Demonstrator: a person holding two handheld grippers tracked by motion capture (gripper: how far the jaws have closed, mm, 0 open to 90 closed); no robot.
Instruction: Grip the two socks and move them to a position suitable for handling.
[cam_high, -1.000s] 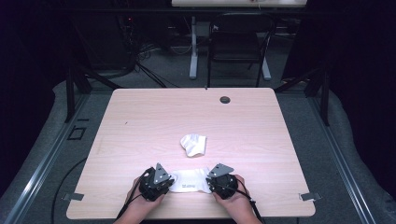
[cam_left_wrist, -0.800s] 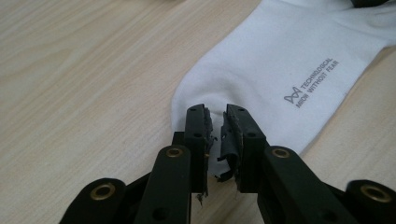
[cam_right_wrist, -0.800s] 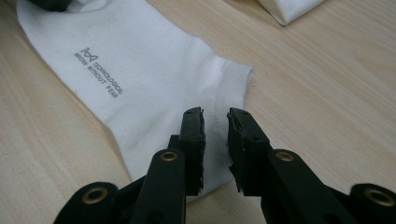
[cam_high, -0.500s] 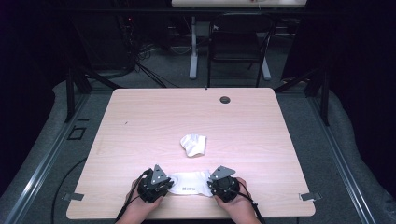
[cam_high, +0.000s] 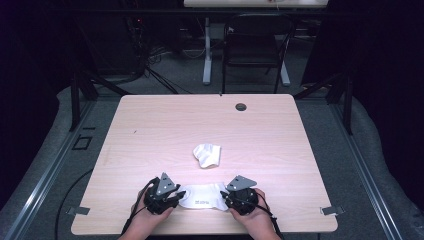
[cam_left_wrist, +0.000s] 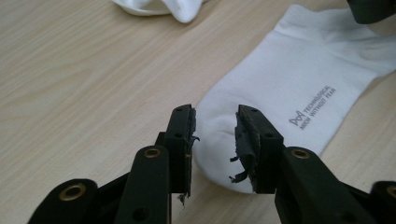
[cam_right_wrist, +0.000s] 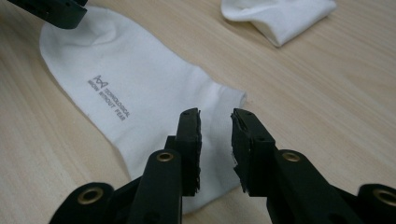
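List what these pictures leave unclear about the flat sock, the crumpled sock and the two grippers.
- Flat sock: in the high view both ends lie under the left gripper and right gripper; its print is too small to read there.
- Crumpled sock: cut off by the top edge in the left gripper view.
- Whether the pads touch the flat sock: the jaws, which have just been opening, hide the contact in both gripper views.

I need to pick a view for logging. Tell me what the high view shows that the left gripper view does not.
High view alone: both hands, the whole table, its black grommet, a chair behind.
Left gripper view alone: grey lettering on the flat sock, frayed pads, and the left gripper with jaws parted, just opening over the sock's end.
Both: flat sock, crumpled sock.
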